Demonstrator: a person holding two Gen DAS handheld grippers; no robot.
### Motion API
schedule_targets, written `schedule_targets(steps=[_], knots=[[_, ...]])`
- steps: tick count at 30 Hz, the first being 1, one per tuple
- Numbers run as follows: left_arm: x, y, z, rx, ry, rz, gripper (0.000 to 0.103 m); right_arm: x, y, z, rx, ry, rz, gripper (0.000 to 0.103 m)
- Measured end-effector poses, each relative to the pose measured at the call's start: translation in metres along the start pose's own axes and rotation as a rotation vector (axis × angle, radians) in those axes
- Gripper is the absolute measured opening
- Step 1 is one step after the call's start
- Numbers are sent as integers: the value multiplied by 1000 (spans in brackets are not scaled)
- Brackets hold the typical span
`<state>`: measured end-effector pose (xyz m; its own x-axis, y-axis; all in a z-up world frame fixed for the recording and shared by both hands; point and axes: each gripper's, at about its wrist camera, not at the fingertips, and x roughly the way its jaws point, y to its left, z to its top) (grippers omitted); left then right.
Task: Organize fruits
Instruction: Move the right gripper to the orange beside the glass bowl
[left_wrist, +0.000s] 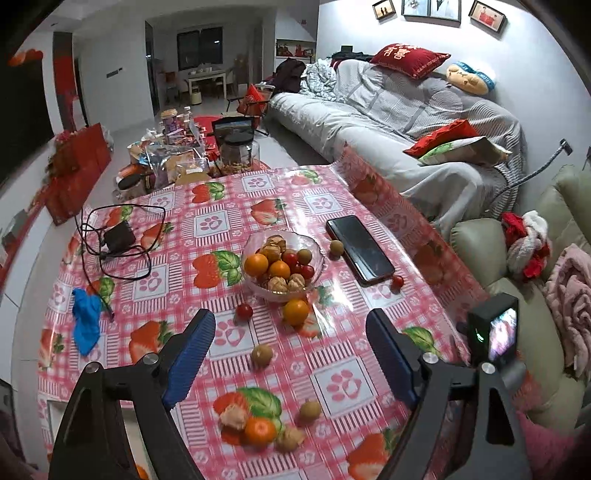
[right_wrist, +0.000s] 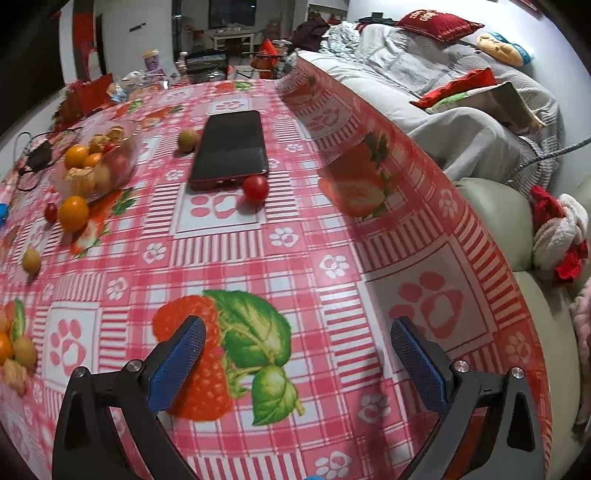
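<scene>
— While both tongs stand wide apart with nothing between their pads, where does the fruit lie?

— Most sits in the glass bowl (left_wrist: 282, 264) near the counter's (left_wrist: 373, 373) middle, well beyond the left tongs (left_wrist: 291, 354). A mandarin (left_wrist: 295, 312) rests just beside the bowl's near rim; a longan (left_wrist: 261, 355) lies loose between those pads' lines, untouched.

— And the right tongs (right_wrist: 297, 363)?

— Empty over bare cloth. A cherry tomato (right_wrist: 255, 188) touches the phone's (right_wrist: 231, 147) near end, well ahead.

— Long axes?

— Fruits are round; the phone runs lengthwise toward the far edge.

— Hidden?

— A fruit cluster (right_wrist: 14, 354) at the near-left edge is cut off in the right view.
</scene>
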<state>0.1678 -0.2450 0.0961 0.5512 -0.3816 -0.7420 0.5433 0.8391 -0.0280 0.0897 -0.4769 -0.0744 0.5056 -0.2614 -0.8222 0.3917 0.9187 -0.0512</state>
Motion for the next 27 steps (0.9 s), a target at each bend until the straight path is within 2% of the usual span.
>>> schedule_targets(steps=[2,4,7,11,14,17,20,24,25,26,27], knots=[[20,-1,-8,21,23,70,86,-4,5,-2,-19,-11,54,101],[45,6,-25,14,92,133,86,-6,11,-3,-29,-7,108,101],[63,27,-58,-47,170,149,86,-7,24,-2,-37,-2,176,101],[60,56,-88,-113,191,154,86,-11,57,15,-66,-27,284,101],[52,73,-96,-129,177,163,86,-2,87,36,-47,-18,378,101],[47,91,-107,-141,163,169,86,11,114,56,-34,-13,390,101],[47,105,-120,-184,181,138,86,27,140,67,-43,1,366,101],[51,112,-130,-185,187,123,84,42,164,70,-81,9,320,99],[52,112,-131,-182,187,119,84,43,166,70,-85,9,313,93],[53,112,-132,-180,187,116,84,46,169,72,-87,12,300,81],[56,112,-133,-181,190,113,84,46,172,73,-93,-1,276,74]])
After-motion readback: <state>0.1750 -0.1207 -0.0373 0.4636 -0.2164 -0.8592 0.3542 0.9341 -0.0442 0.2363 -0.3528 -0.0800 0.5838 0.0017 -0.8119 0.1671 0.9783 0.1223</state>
